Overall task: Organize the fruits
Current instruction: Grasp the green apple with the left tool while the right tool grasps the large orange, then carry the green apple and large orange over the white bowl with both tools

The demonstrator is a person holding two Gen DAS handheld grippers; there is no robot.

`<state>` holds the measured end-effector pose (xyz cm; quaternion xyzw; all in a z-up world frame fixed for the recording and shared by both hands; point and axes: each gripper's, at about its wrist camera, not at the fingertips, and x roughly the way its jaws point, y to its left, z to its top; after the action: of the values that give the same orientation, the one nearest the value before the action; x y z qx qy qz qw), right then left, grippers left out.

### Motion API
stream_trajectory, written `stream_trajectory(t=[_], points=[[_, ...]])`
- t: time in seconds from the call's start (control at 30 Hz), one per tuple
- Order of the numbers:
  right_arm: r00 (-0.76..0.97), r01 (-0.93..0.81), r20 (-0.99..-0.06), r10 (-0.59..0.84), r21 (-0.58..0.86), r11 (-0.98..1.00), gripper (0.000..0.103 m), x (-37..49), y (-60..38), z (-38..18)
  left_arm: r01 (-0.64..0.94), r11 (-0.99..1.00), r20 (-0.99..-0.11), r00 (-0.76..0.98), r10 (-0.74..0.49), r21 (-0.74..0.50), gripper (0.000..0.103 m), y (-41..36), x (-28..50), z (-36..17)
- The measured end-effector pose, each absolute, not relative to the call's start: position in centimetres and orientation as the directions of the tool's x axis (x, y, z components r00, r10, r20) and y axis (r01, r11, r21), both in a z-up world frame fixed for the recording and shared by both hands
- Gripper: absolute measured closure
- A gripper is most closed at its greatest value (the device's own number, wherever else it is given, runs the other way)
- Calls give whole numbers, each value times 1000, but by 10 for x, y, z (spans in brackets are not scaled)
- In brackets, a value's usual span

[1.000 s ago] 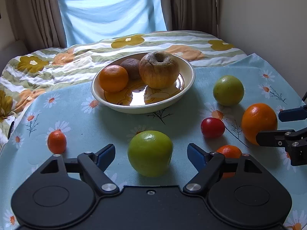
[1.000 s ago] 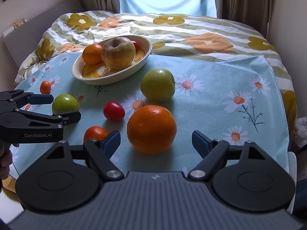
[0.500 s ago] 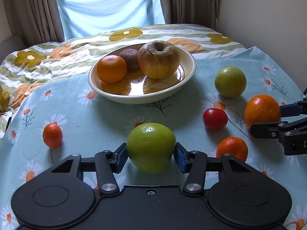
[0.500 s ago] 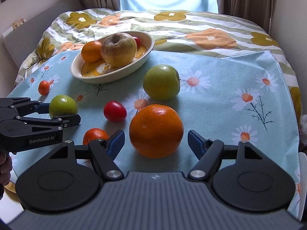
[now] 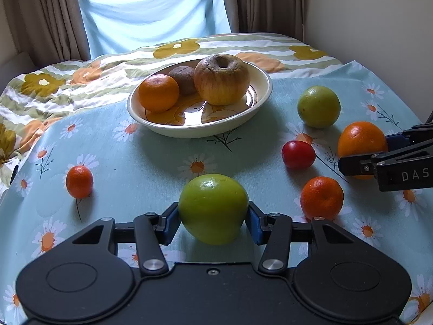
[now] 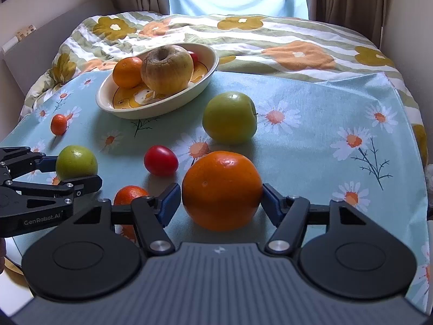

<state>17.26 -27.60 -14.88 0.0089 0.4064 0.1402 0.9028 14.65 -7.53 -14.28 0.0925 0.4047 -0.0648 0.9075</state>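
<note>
Green apple (image 5: 213, 212) pinched in my left claw (image 5: 213, 220), big orange (image 6: 222, 191) pinched in my right claw (image 6: 221, 203), both low over the daisy-print cloth (image 5: 151, 168). Beyond lie two mandarins, a red tomato (image 5: 298, 154) and another green apple (image 5: 318, 106). Farthest, the bowl (image 5: 259, 103) already holds three or four fruits; six remain outside.

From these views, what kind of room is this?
Probably a bedroom at home: a flowered quilt on what looks like a bed, curtains at a window, and a daisy cloth spread for the fruit.
</note>
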Motion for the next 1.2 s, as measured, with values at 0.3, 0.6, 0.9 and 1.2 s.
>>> stream_trajectory(t=[0.3,0.6,0.9,1.2], points=[[640,-267,-720,269,119,956,27,165,-274,-142,172,979,-723,690,-40,110,48,-72,130,-128],[661,-283,-694,286,122,951,27,152,-271,-113,146,984,-687,726,-33,106,48,-70,113,-95],[683,-304,-659,314,133,943,27,146,-270,-68,115,987,-640,768,-19,110,48,-70,107,-50],[698,-332,-634,333,125,935,27,159,-262,-36,124,985,-613,790,-26,118,48,-69,128,-28]])
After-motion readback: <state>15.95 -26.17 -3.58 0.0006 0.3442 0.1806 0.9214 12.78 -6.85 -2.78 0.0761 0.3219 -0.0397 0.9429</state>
